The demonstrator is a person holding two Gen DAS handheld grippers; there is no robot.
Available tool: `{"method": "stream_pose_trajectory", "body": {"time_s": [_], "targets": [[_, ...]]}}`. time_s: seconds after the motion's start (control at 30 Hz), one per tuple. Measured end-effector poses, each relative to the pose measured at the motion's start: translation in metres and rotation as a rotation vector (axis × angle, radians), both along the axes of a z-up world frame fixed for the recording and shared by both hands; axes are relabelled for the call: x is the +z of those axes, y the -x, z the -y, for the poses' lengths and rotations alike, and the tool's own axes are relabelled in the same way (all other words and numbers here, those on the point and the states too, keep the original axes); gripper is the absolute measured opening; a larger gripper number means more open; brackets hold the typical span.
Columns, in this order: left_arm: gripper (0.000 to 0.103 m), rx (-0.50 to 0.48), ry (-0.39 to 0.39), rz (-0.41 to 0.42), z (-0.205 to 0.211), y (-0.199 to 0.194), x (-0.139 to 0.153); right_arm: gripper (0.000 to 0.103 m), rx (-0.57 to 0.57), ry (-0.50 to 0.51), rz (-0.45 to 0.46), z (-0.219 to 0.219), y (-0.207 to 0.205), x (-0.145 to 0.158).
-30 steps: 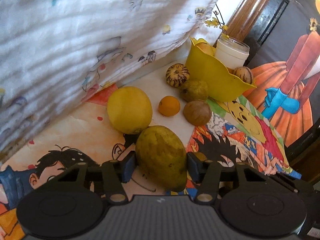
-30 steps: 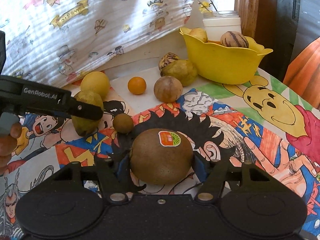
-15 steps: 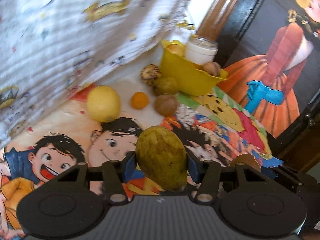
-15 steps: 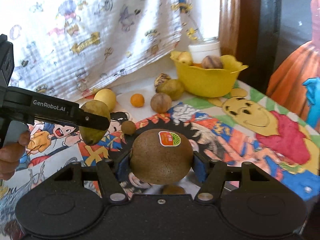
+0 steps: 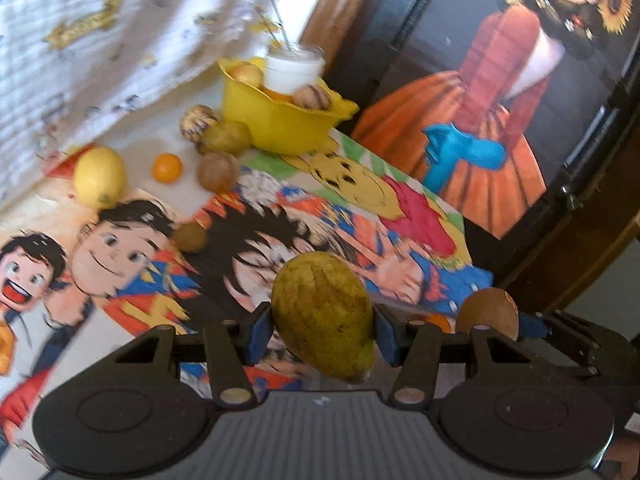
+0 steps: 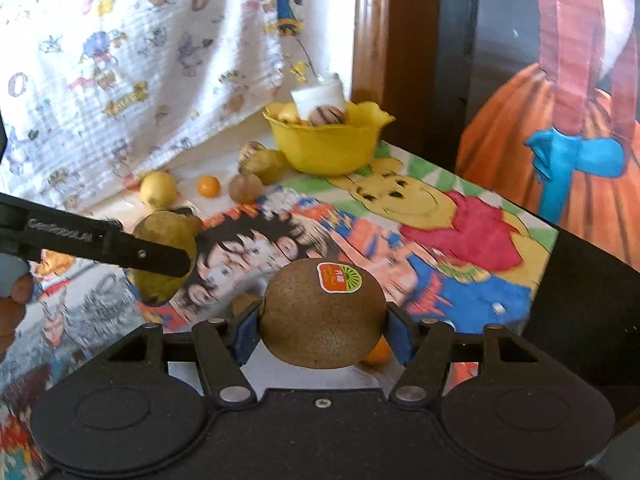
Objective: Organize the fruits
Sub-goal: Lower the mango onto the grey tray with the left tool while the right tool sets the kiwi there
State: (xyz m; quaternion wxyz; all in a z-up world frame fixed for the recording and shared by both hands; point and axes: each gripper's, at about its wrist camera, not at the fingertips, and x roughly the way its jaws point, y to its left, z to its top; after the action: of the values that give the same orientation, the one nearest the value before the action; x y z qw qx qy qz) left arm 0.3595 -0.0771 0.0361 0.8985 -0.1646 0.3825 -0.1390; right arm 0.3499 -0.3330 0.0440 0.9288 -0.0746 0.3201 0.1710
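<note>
My left gripper [image 5: 318, 332] is shut on a green-yellow mango [image 5: 324, 316], held above the cartoon tablecloth. It also shows in the right wrist view, where the mango [image 6: 162, 236] hangs at the left. My right gripper [image 6: 322, 334] is shut on a brown kiwi [image 6: 322, 316] with a red sticker; the kiwi [image 5: 486, 314] also shows at the right in the left wrist view. A yellow bowl [image 5: 276, 124] [image 6: 326, 148] with fruit stands at the far end.
A lemon [image 5: 100, 178], a small orange [image 5: 166, 168], a brown fruit [image 5: 218, 172], a striped fruit [image 5: 198, 122] and a small kiwi [image 5: 190, 236] lie on the cloth. A white jar [image 5: 294, 68] stands behind the bowl. An orange fruit [image 6: 378, 354] lies below my right gripper.
Both grippers have risen and pulled back from the table with their fruits. The bowl and loose fruits look farther away. The right gripper's kiwi has come into the left wrist view.
</note>
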Motion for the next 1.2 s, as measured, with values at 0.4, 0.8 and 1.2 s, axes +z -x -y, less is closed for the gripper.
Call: {"method": "stream_pose_trajectory", "body": {"time_s": [0.4, 0.8, 1.2], "targets": [[0.058, -0.078, -0.027, -0.078, 0.036, 0.008, -0.025, 0.065, -0.028, 0.038, -0.046, 0.015, 0.003, -0.032], [0.058, -0.096, -0.054, -0.092, 0.047, 0.001, -0.034, 0.065, -0.027, 0.057, -0.057, 0.013, 0.0, -0.045], [0.058, -0.121, -0.046, -0.135, 0.053, -0.002, -0.041, 0.066, -0.033, 0.082, -0.066, 0.012, 0.0, -0.049]]}}
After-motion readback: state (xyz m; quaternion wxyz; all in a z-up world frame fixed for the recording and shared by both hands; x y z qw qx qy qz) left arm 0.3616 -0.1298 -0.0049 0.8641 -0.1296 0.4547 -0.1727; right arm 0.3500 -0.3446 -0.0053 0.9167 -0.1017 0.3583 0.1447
